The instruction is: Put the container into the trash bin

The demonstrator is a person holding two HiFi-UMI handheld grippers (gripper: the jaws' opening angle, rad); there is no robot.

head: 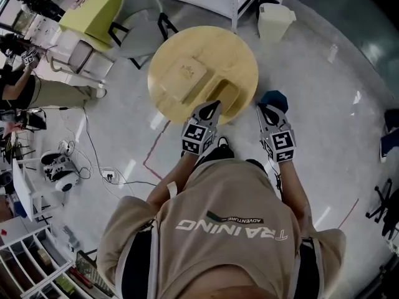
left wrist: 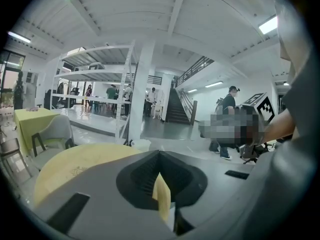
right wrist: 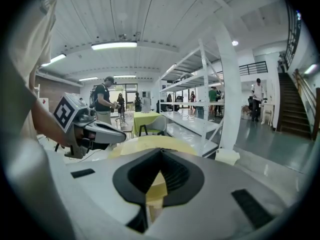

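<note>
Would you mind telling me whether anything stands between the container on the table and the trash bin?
Nothing visible does. The container lies on the round table, and only bare floor shows between the table's edge and the trash bin beyond it.

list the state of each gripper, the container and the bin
left gripper: shut, empty, above the round table's near edge
right gripper: shut, empty, beside that edge
container: lying on the table, untouched
trash bin: upright on the floor beyond the table

Left gripper [head: 214, 106] hides part of the near container [head: 230, 94] — its outline barely distinct.
</note>
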